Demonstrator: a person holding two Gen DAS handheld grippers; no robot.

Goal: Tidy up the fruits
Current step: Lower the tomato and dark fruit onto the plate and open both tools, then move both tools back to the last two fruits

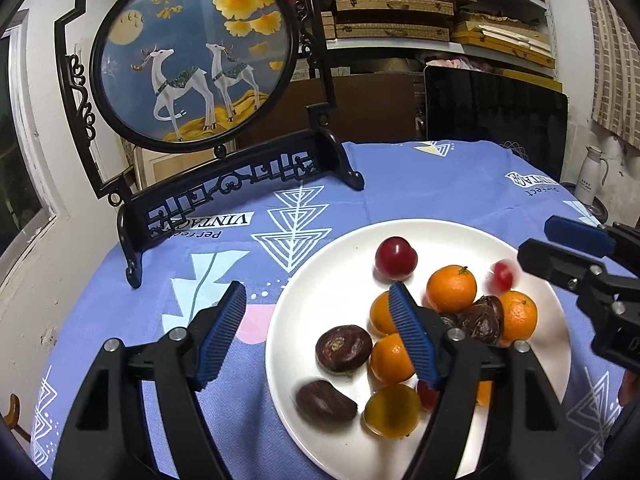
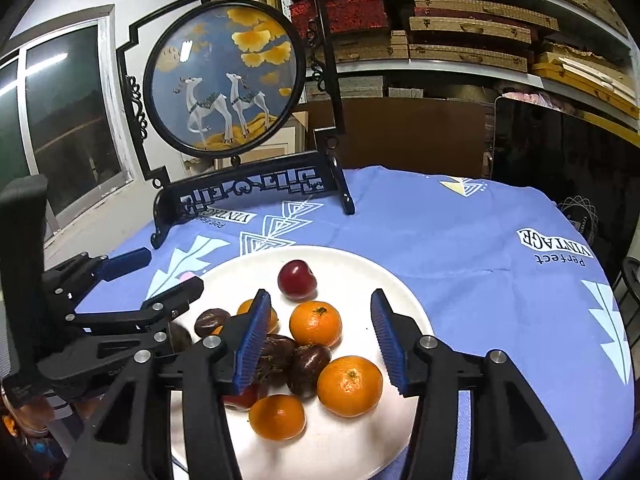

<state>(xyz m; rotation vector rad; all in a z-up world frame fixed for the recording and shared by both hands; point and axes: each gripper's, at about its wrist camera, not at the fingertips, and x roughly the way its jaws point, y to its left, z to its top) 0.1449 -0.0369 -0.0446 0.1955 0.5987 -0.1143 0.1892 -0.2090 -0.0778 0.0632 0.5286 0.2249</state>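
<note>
A white plate (image 1: 320,300) (image 2: 360,272) on the blue tablecloth holds several tangerines (image 1: 451,288) (image 2: 349,385), brown chestnuts (image 1: 343,349) (image 2: 309,368), a dark red plum (image 1: 396,258) (image 2: 297,280) and a small red fruit (image 1: 501,276) that looks blurred. My left gripper (image 1: 320,332) is open and empty, hovering over the plate's left side. My right gripper (image 2: 320,344) is open and empty above the fruit pile; it also shows in the left wrist view (image 1: 560,248).
A black framed round deer picture on a stand (image 1: 192,60) (image 2: 228,80) sits at the back left of the table. A dark screen (image 1: 496,120) and shelves of boxes (image 1: 400,12) stand behind. A white flask (image 1: 594,176) is at far right.
</note>
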